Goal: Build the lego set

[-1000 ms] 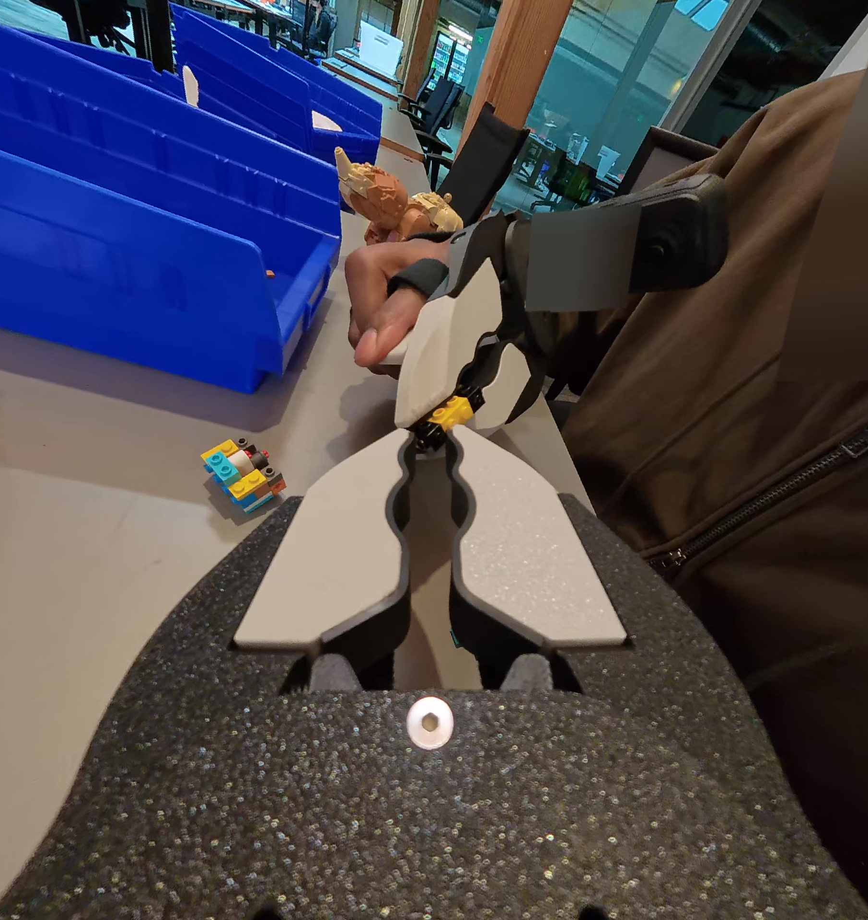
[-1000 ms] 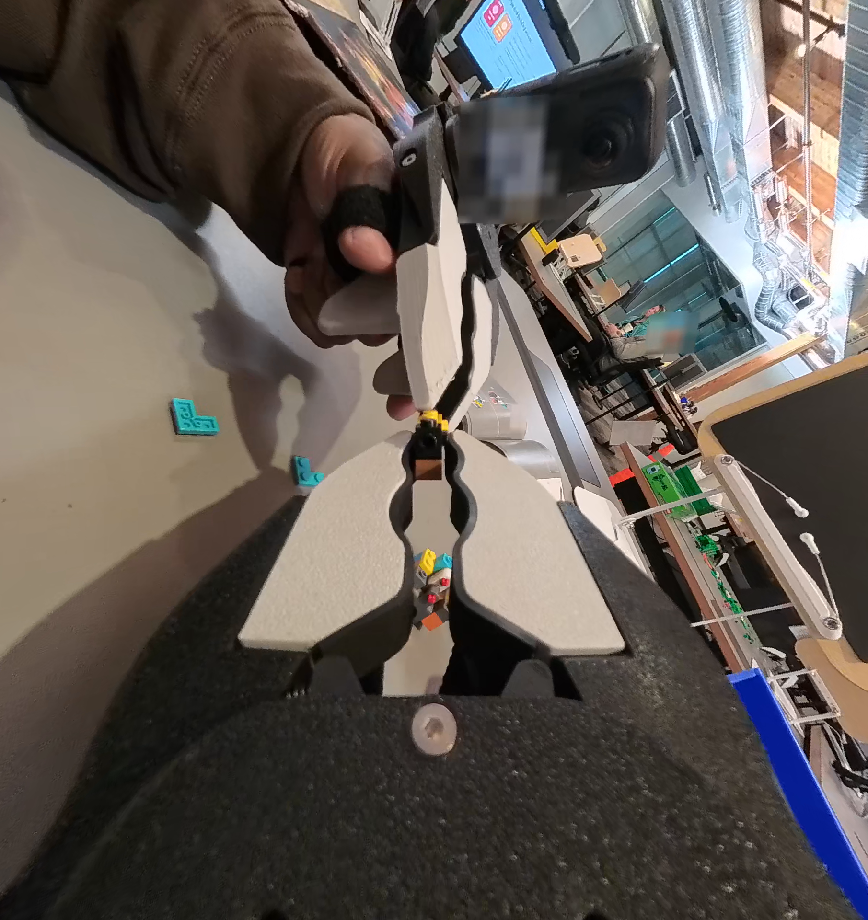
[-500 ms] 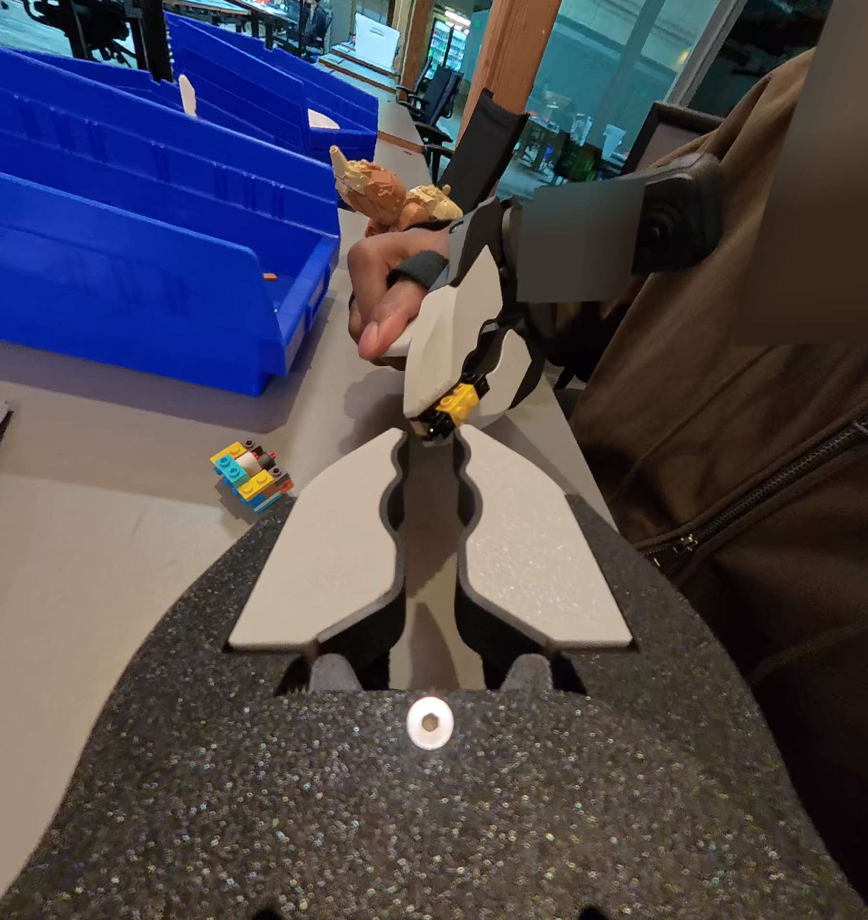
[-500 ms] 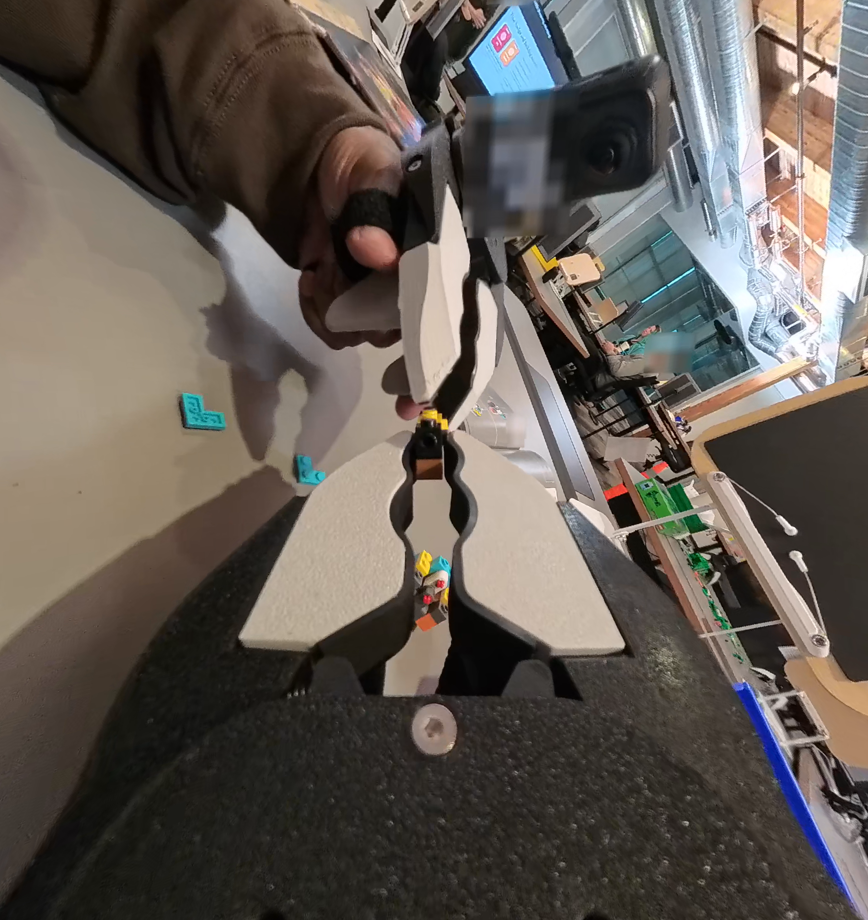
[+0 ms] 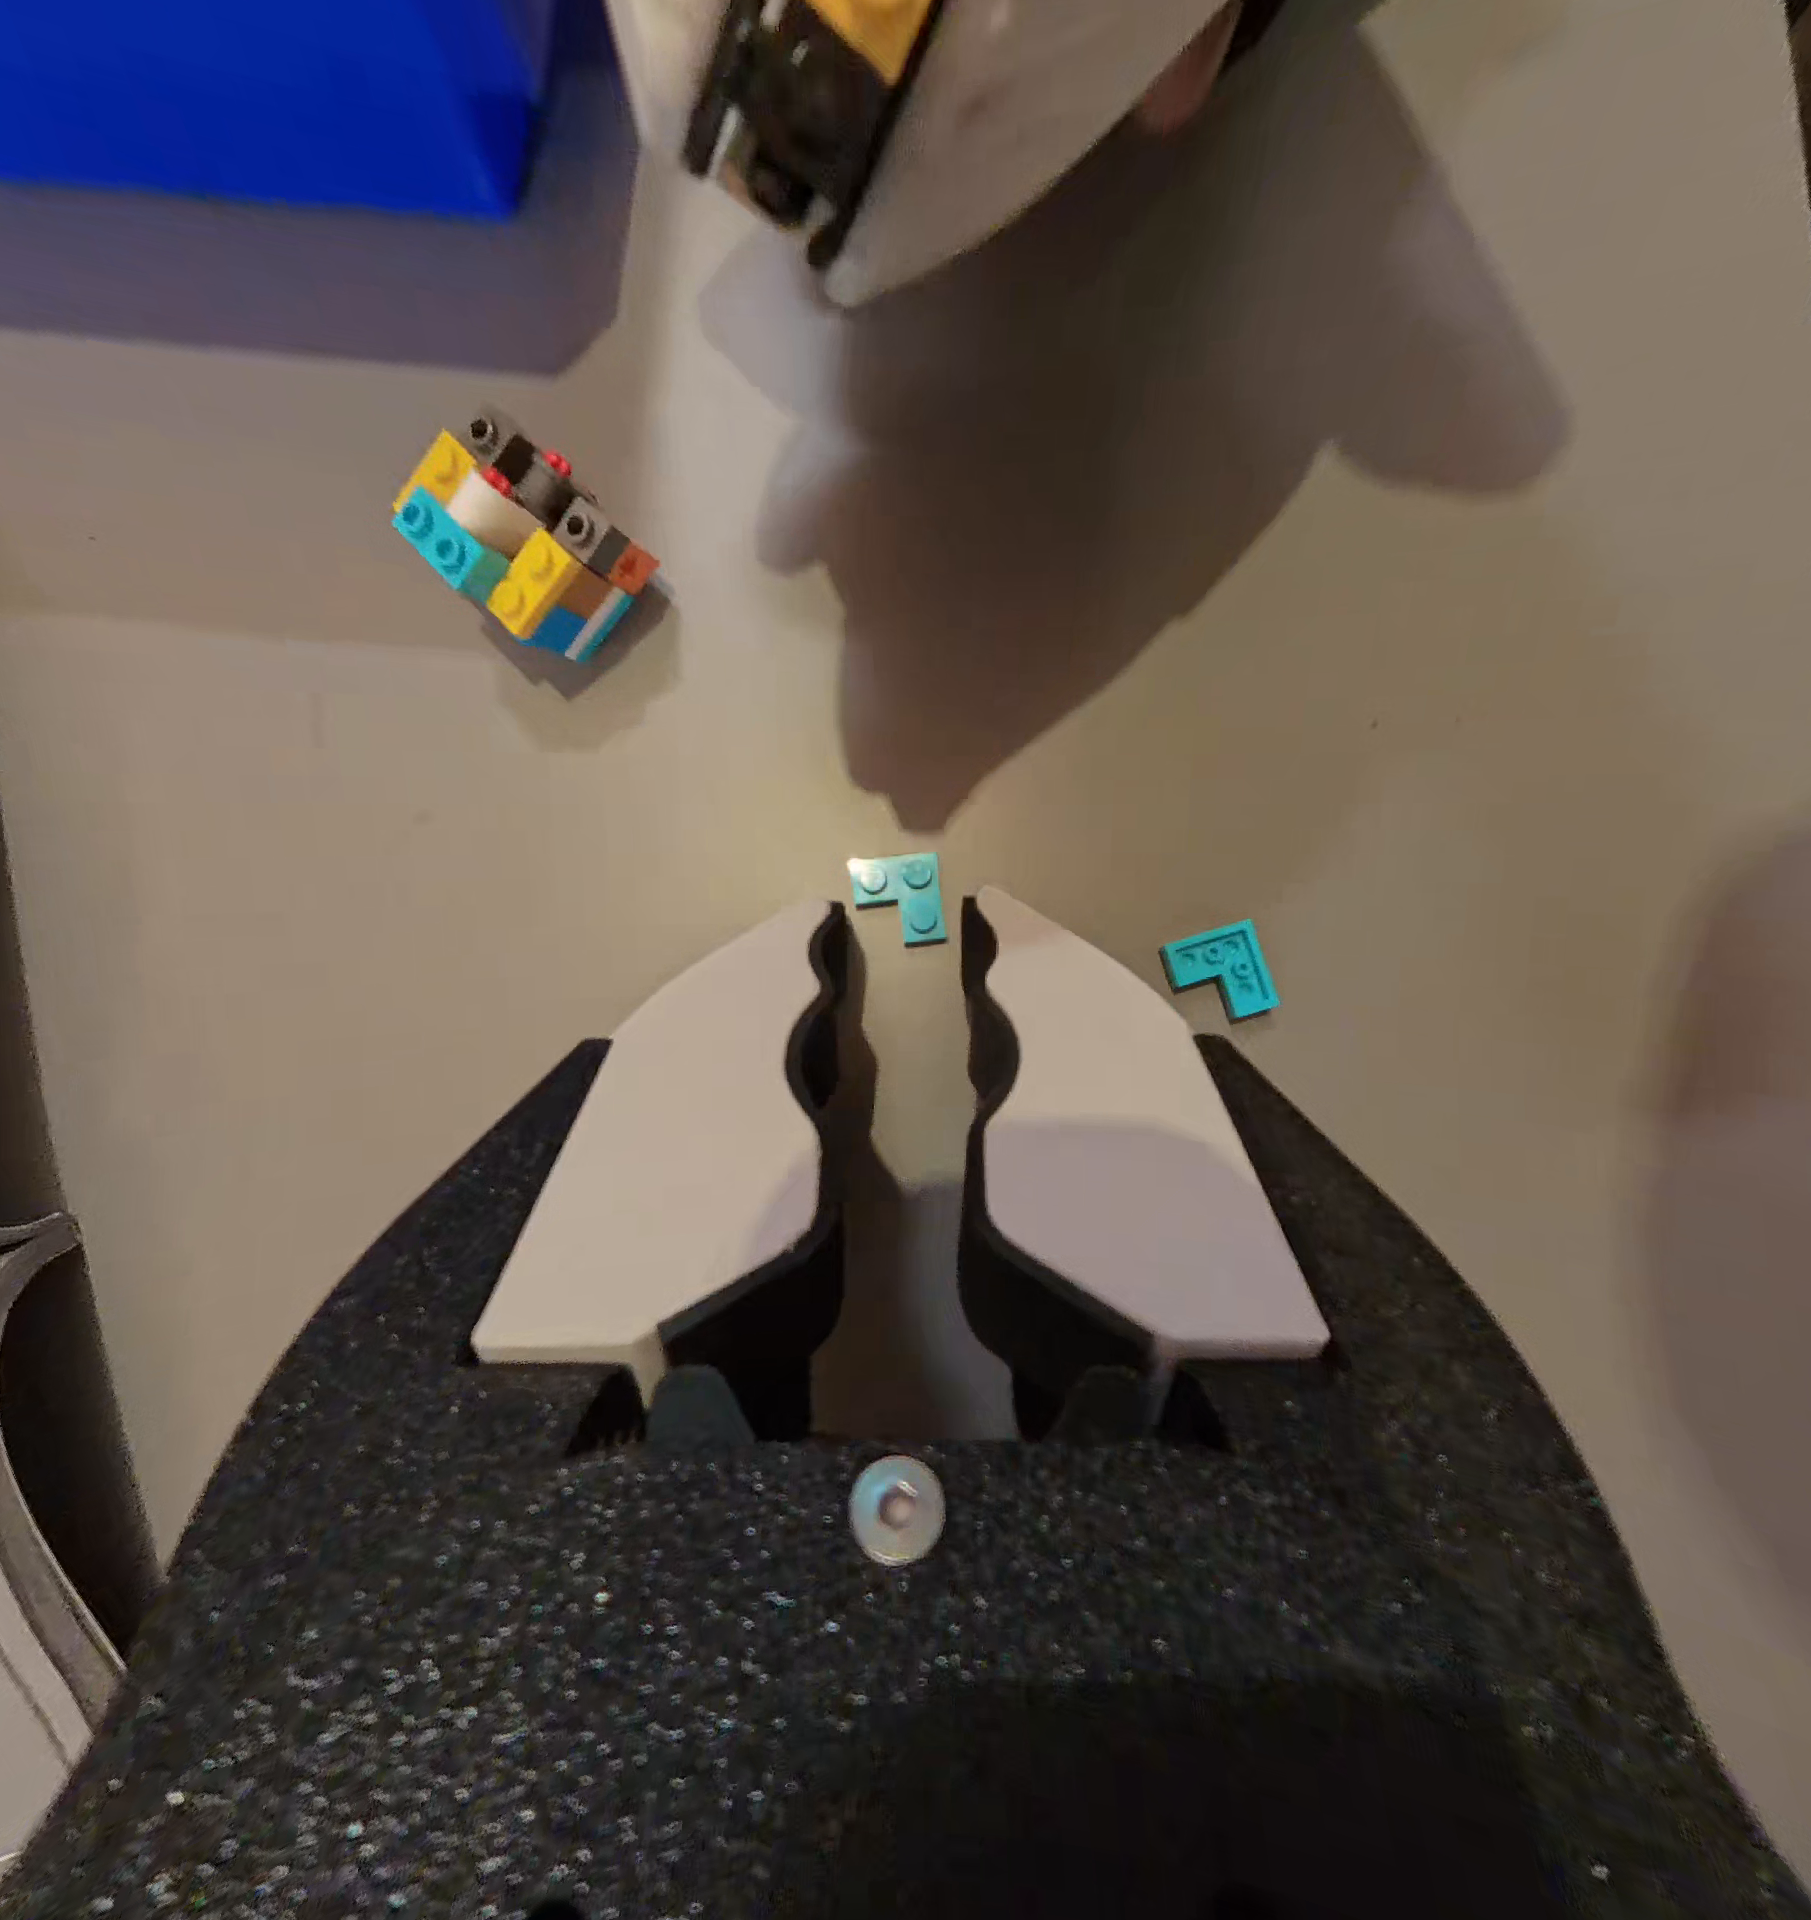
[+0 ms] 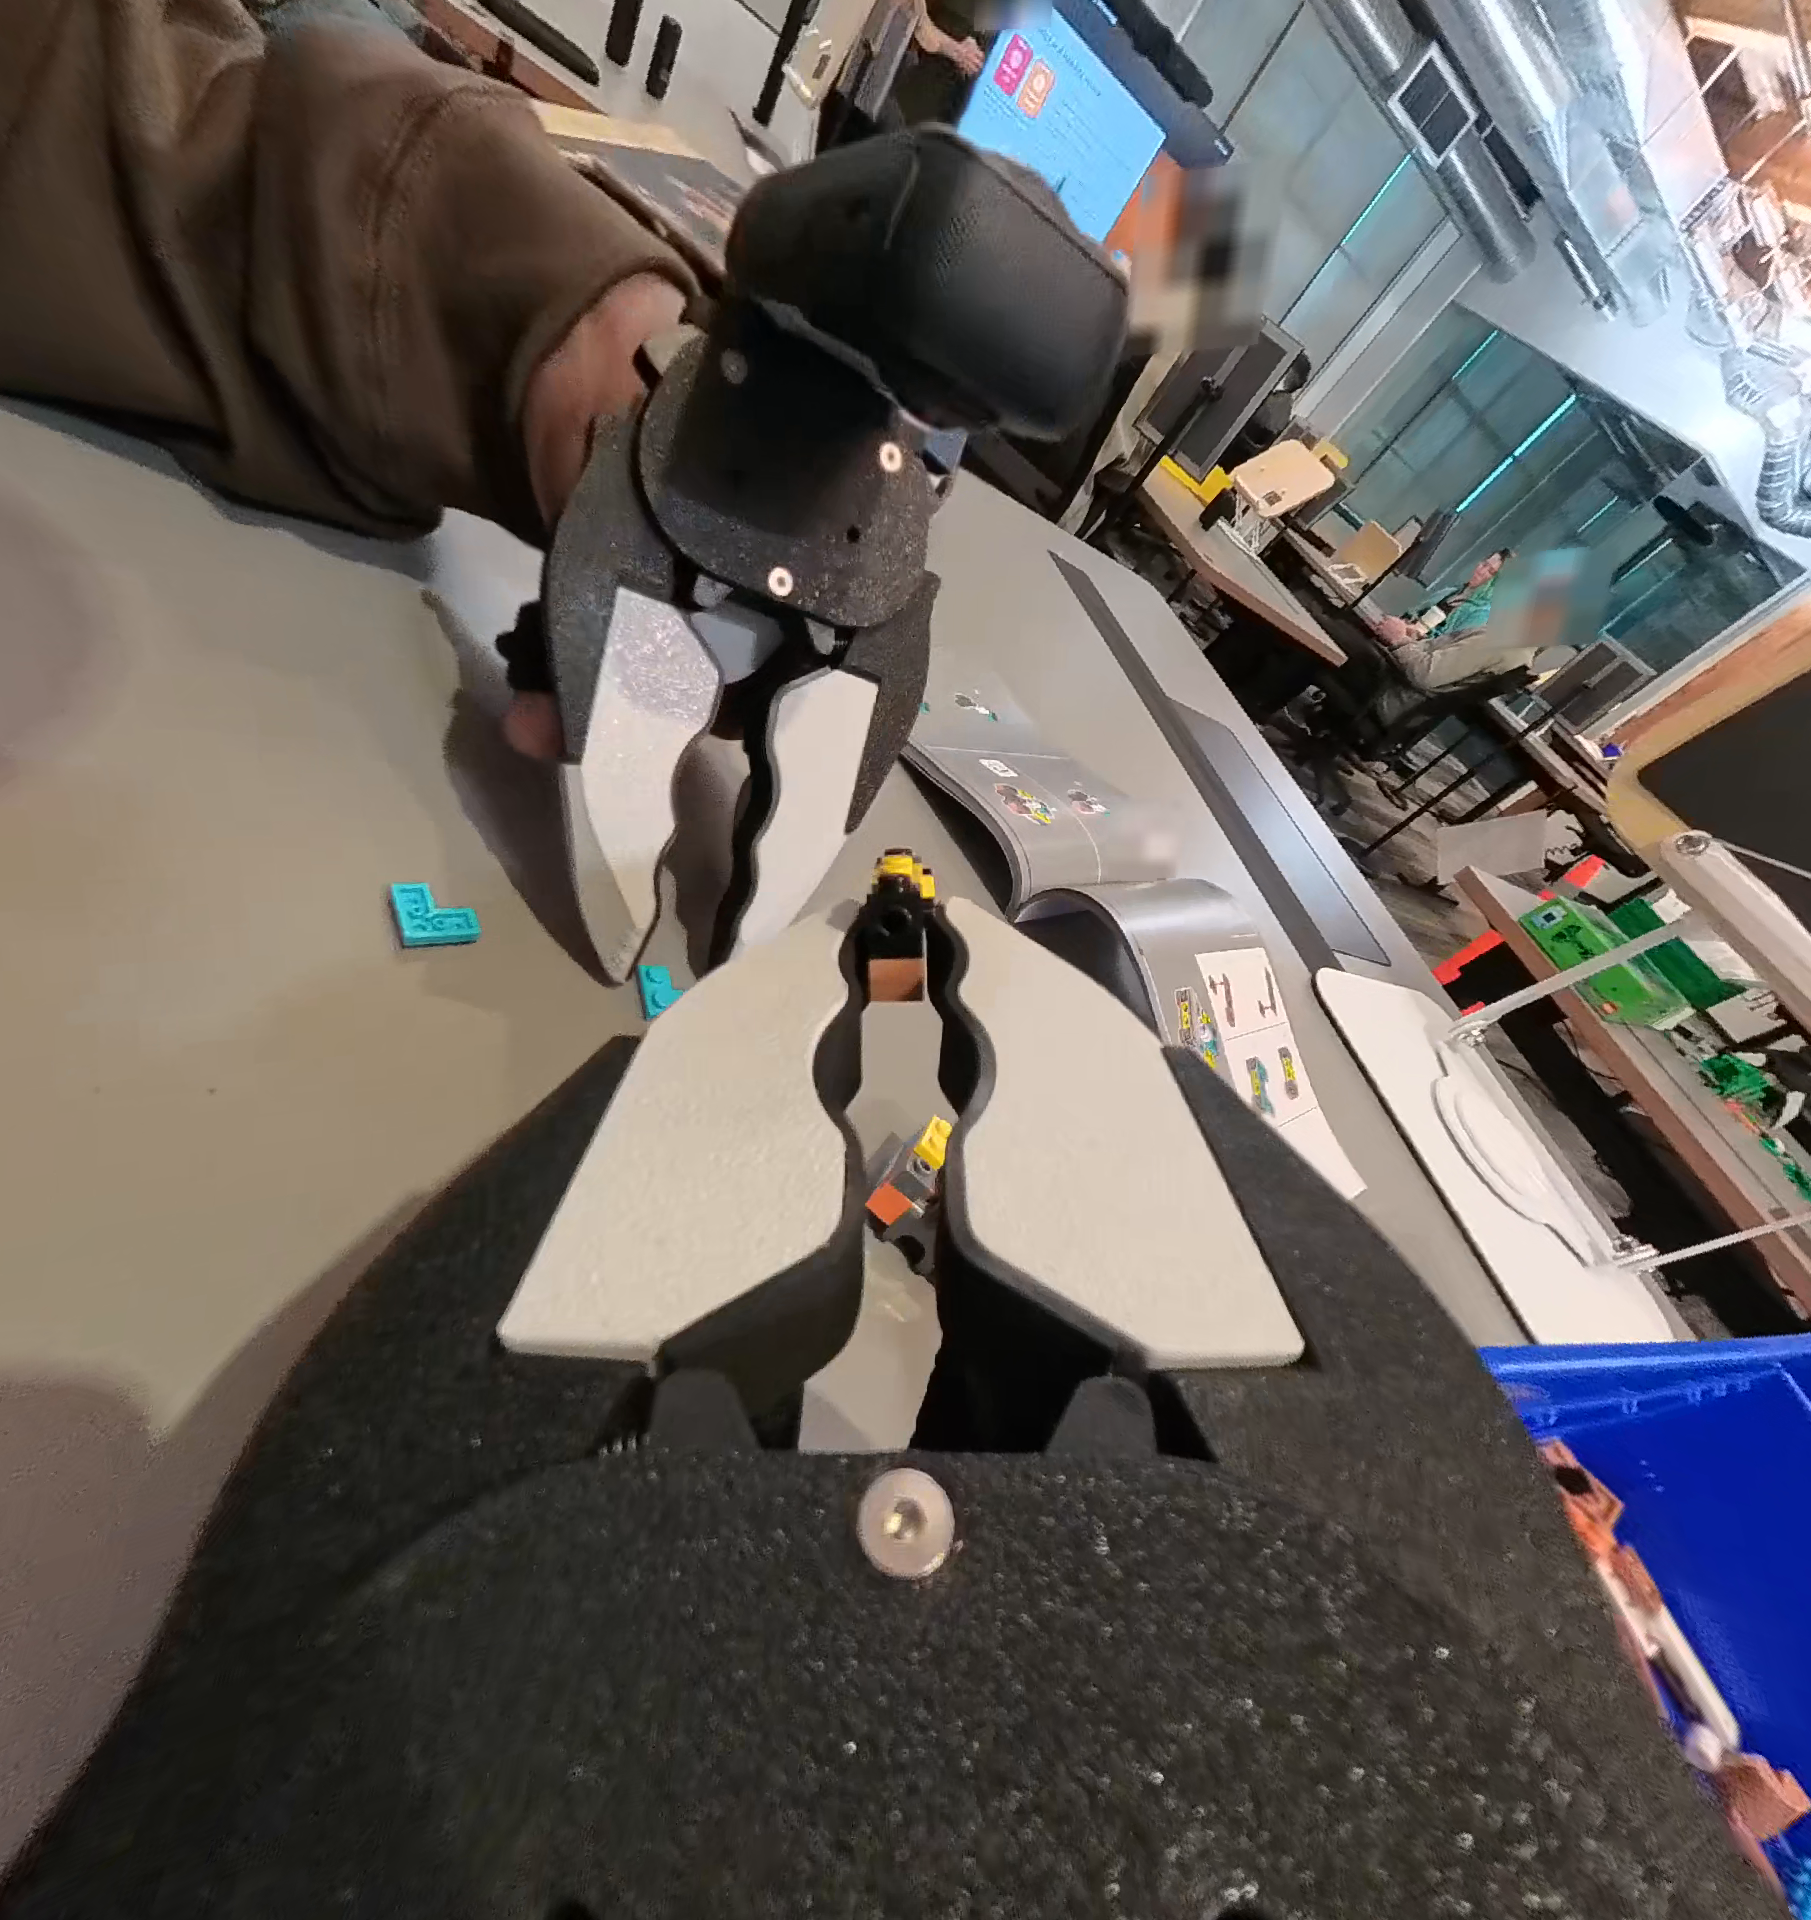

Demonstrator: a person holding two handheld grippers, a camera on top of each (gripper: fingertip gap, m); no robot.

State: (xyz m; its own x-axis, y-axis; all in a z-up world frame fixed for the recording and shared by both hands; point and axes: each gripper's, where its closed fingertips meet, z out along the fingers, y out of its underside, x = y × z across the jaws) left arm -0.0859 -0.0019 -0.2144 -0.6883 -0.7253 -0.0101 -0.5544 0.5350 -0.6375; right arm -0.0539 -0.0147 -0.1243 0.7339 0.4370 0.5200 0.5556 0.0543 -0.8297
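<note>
While the right hand-held gripper [image 6: 893, 930] stays clenched on a small black, brown and yellow sub-assembly [image 6: 896, 940] held up off the worktop [image 5: 257, 883], the left hand-held gripper [image 5: 901, 914] points steeply down at the surface with its jaws parted and nothing between them. A teal L-shaped corner plate [image 5: 901, 896], studs up, lies flat directly ahead of the left tips, just beyond the gap and roughly centred on it; one leg of the L runs across the gap and the other points back toward the gripper, so a short forward drop would likely bracket it. A second teal corner plate [image 5: 1221, 966], underside up, lies just to the right of the right-hand fingertip. The partly built multicoloured block [image 5: 525, 545] rests well off to the left, near the blue bin [image 5: 236, 94]. The left gripper is clearly the nearer one to both plates. Half a second earlier the left gripper was raised and level, its tips meeting the right gripper's at the yellow-topped piece; it has since let go, swung down and opened over the studs-up plate, while the right one has kept its hold. An open instruction booklet [image 6: 1088, 831] lies beyond.
</note>
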